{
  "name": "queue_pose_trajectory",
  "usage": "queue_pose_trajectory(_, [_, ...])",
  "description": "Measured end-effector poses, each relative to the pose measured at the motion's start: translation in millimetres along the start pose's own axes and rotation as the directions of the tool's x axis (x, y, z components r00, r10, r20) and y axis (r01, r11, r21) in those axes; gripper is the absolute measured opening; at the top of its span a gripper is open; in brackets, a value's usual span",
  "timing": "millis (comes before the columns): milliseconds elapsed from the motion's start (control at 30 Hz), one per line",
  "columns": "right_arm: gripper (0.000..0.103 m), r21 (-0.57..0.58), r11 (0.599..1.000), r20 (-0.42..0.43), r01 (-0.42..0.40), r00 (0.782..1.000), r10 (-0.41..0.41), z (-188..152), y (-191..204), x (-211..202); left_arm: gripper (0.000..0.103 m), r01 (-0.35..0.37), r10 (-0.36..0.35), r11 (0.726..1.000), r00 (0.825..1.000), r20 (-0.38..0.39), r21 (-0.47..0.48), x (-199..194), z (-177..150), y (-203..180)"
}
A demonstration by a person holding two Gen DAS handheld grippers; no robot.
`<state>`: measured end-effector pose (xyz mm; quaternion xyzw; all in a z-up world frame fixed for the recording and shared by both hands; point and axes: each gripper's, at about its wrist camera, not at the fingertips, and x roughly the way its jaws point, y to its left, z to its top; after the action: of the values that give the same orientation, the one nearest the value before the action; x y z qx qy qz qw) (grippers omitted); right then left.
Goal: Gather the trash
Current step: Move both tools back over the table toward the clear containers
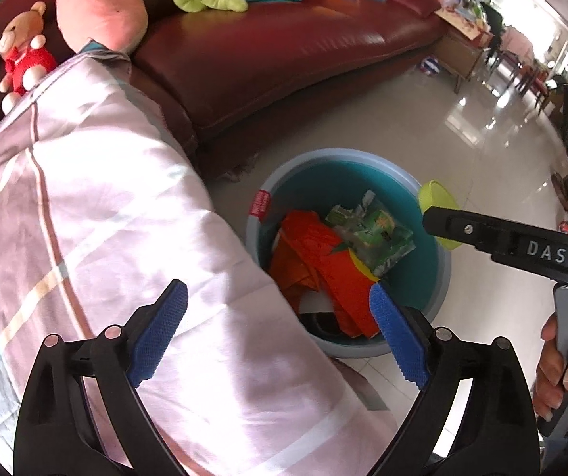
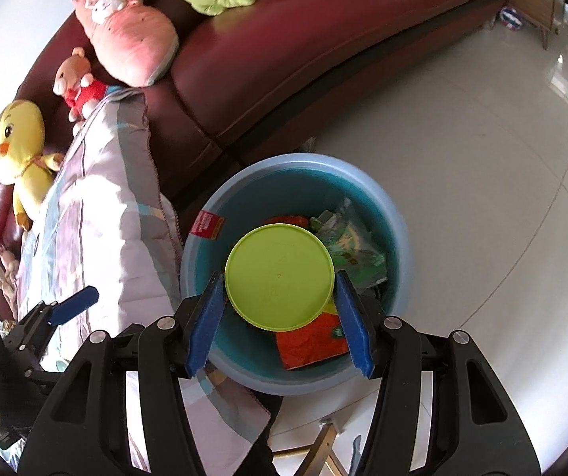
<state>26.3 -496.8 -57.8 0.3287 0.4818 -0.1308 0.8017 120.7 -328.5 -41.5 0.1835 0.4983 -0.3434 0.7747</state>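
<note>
Pale tiled floor (image 2: 482, 182) under blue bin (image 2: 401, 234), perhaps touching sofa (image 2: 284, 51).

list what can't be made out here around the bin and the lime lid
- Bin floor: both views, covered by orange wrapper and green packet.
- Lime lid: left wrist view, mostly behind the right hand-held gripper; the upper face is hidden in both.
- Red label text: too small, blurred.
- Sofa seat: left wrist view, covered by the quilt.
</note>
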Motion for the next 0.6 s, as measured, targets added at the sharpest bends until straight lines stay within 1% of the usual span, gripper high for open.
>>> queue_pose_trajectory(267, [0.054, -0.035, 0.999, -0.03, 0.003, 1.0, -0.004, 3, 22, 16, 0.093, 0.007, -0.007, 1.0, 1.0, 0.004, -0.027, -5, -2, 20])
queue_pose_trajectory(300, [0.056, -0.039, 0.999, -0.034, 0.004, 0.999, -0.005, 3, 25, 18, 0.093, 0.01, -0.01, 0.999, 1.0, 0.003, -0.031, -5, -3, 22])
queue_pose_trajectory(333, [0.063, -0.04, 0.999, -0.037, 0.003, 0.999, -0.005, 3, 26, 19, 0.093, 0.013, -0.013, 0.999, 1.0, 0.001, -0.035, -5, -4, 24])
queue_pose_trajectory(400, [0.07, -0.037, 0.999, -0.035, 0.003, 0.999, -0.004, 3, 29, 20, 0.093, 0.016, -0.016, 0.999, 1.0, 0.0, -0.045, -6, -5, 30])
queue_pose_trajectory(500, [0.071, -0.04, 0.999, -0.044, 0.008, 0.999, -0.01, 2, 33, 22, 0.093, 0.023, -0.023, 0.998, 1.0, 0.0, -0.06, -7, -9, 36])
queue_pose_trajectory(533, [0.075, -0.039, 0.999, -0.049, 0.014, 0.999, -0.015, 2, 33, 23, 0.093, 0.026, -0.026, 0.998, 1.0, -0.001, -0.064, -7, -10, 37])
queue_pose_trajectory(600, [0.076, -0.037, 0.999, -0.051, 0.024, 0.998, -0.025, 1, 34, 23, 0.093, 0.03, -0.03, 0.997, 1.0, -0.003, -0.07, -8, -12, 40])
